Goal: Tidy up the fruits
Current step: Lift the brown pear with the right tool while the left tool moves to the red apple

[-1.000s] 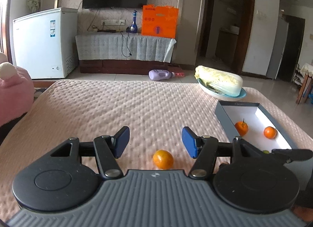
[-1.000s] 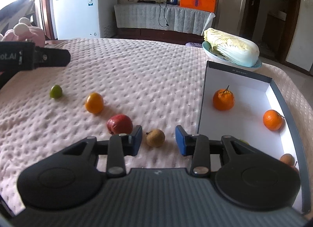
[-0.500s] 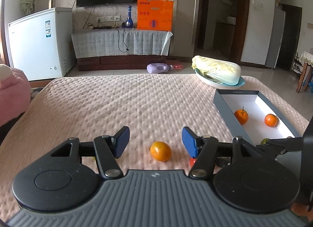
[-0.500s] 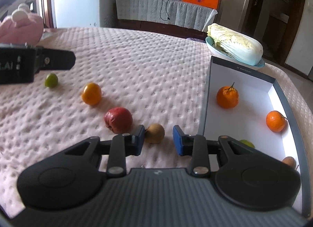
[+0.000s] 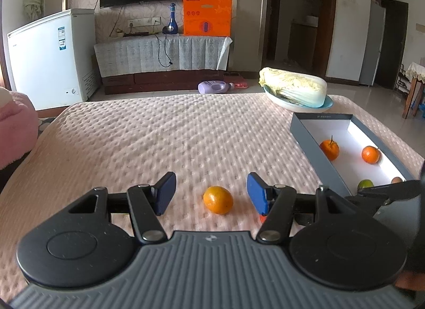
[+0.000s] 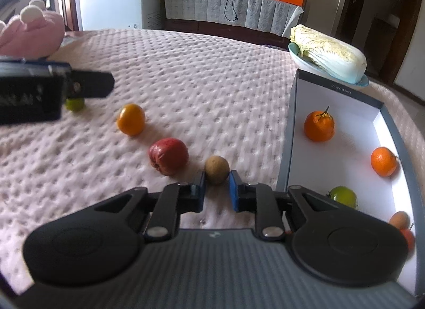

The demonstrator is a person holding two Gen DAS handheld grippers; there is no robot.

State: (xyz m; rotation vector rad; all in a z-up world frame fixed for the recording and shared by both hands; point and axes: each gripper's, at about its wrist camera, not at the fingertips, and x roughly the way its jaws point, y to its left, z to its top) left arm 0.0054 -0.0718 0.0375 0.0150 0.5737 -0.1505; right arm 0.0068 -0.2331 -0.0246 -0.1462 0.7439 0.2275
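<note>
My right gripper (image 6: pixel 217 185) is closing its jaws, and the blue pads press both sides of a small brown fruit (image 6: pixel 216 169) on the pink bedspread. Left of it lie a red fruit (image 6: pixel 168 158), an orange fruit (image 6: pixel 131 119) and a green fruit (image 6: pixel 75 104) half hidden behind my left gripper's finger. My left gripper (image 5: pixel 211 184) stands open with that orange fruit (image 5: pixel 218 200) between its fingers, untouched. A grey box (image 6: pixel 290 128) with a white inside holds two oranges, a green fruit and small fruits at its near end.
A napa cabbage (image 6: pixel 329 56) on a blue plate sits just behind the box. A pink plush toy (image 6: pixel 32 35) lies at the bed's left edge. A white freezer (image 5: pixel 50 56) and a covered TV bench stand beyond the bed.
The right gripper's jaws have closed from a wide gap around the brown fruit onto its sides. The left gripper has stayed open over the orange fruit.
</note>
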